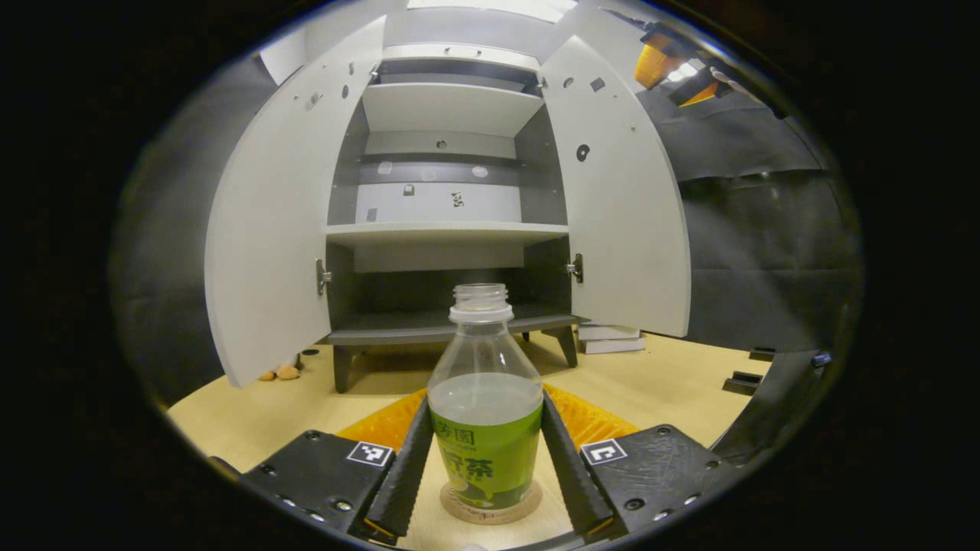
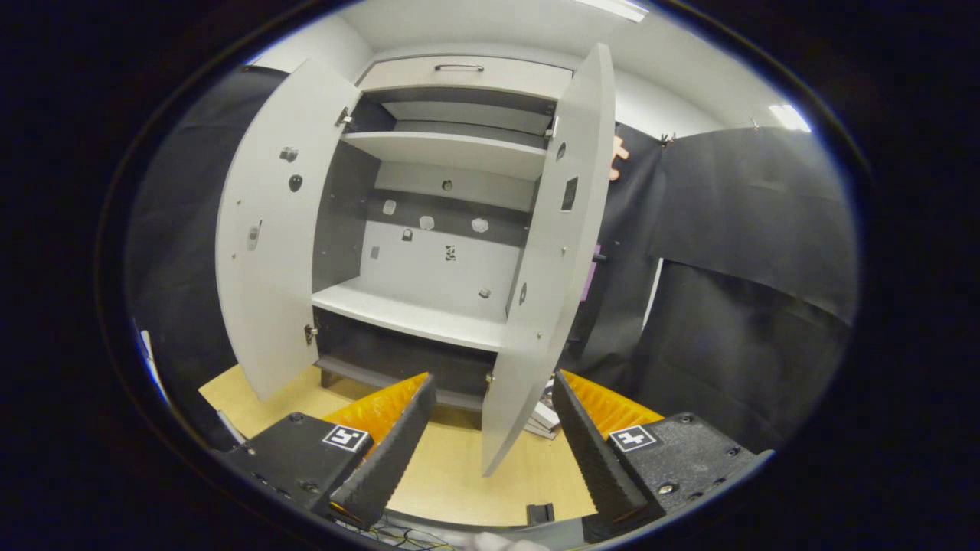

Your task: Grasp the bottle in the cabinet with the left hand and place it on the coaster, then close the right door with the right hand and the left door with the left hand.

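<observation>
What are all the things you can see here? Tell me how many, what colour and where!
bottle: one, clear with a green label, no cap, standing on the coaster
coaster: one, light brown, round, on the table under the bottle
cabinet: one, white and grey, shelves bare, at the back of the table
left door: one, white, open
right door: one, white, open
table: one, pale wood
books: a small white stack, on the table behind the right door
left hand-held gripper: one, fingers on either side of the bottle
right hand-held gripper: one, open, facing the right door's edge
</observation>
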The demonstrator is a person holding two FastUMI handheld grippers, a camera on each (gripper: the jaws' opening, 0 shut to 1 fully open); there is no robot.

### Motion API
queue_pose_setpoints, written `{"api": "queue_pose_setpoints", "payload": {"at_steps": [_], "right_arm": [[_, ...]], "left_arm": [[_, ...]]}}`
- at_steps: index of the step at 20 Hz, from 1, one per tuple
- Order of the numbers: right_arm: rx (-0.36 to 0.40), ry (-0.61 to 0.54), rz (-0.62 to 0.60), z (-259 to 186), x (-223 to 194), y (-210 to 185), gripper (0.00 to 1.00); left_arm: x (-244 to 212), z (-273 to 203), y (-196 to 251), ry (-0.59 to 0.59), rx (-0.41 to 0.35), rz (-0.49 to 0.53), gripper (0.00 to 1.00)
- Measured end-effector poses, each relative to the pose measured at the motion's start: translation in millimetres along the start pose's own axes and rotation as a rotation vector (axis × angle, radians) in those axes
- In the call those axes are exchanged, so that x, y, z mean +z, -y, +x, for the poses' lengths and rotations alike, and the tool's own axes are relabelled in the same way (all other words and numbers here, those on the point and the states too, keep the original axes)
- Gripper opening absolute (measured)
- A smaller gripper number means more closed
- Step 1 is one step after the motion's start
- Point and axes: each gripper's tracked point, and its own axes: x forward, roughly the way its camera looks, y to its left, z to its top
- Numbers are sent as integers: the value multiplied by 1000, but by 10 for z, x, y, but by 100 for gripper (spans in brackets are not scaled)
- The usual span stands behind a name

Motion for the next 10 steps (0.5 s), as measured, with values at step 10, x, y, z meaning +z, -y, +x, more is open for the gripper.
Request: {"api": "queue_pose_setpoints", "payload": {"at_steps": [10], "right_arm": [[7, 9, -9, -47, 12, -34, 100]], "left_arm": [[257, -17, -146, 12, 51, 34, 97]]}}
